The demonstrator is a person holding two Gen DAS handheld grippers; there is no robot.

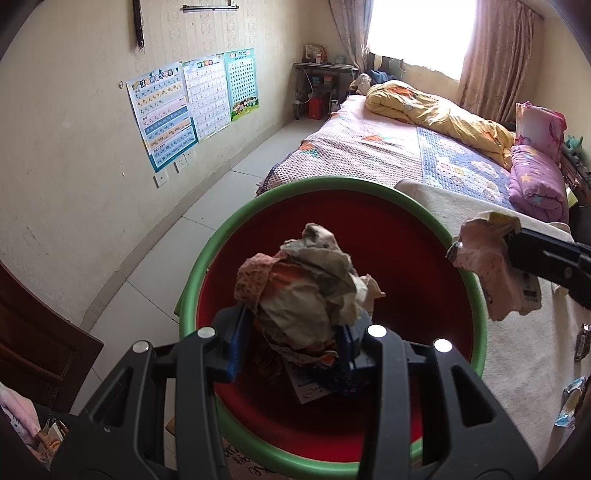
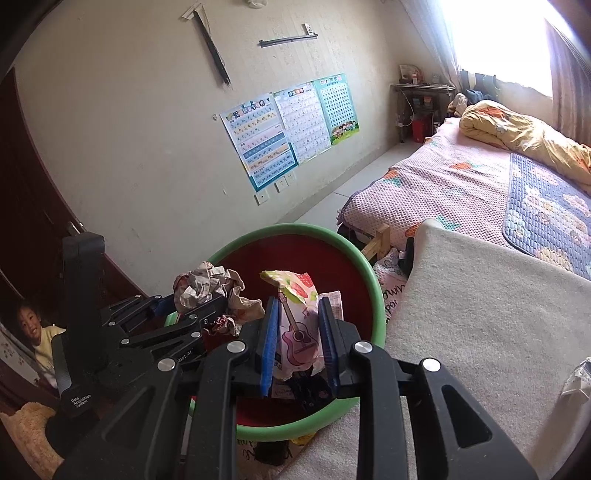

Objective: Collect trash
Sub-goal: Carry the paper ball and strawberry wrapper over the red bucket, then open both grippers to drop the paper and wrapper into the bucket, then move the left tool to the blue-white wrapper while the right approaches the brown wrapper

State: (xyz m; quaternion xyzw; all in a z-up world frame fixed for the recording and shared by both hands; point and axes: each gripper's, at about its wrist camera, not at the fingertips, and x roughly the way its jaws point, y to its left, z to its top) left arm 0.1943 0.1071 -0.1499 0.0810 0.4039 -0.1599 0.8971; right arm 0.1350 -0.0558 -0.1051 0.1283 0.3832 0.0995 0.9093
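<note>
Bedroom: bed (image 1: 369, 147) with pink knit cover runs toward the bright window (image 1: 421, 33), rolled yellow quilt (image 1: 439, 110) on top, purple pillow (image 1: 535, 181) at the right edge, cream blanket (image 2: 480, 314) over the near end. Left wall carries three learning posters (image 1: 192, 103); small desk (image 1: 325, 74) sits in the far corner. Round bin (image 1: 207, 266), green rim and red inside, stands on the floor just beside the blanket-covered bed end, below both grippers. Left gripper (image 1: 291, 343) is over the bin mouth, jaws pinching a crumpled paper wad (image 1: 310, 291), tan and orange, which bulges above the blue pads; same wad shows in the right wrist view at (image 2: 207, 288). Right gripper (image 2: 299, 343) is also over the bin, near its bed-side rim, jaws pressed in on a flat pink snack wrapper (image 2: 299, 325) with a guitar print and strawberry top; from the left wrist view the wrapper (image 1: 491, 266) hangs from the black jaw tips over the rim. Some printed packaging already lies at the bin bottom (image 1: 314, 391), partly hidden by the left jaws. More wrappers (image 1: 572, 402) lie on the blanket at the right edge of the left view, too cut off to tell what kind. A person sits low at the left edge of the right wrist view.
</note>
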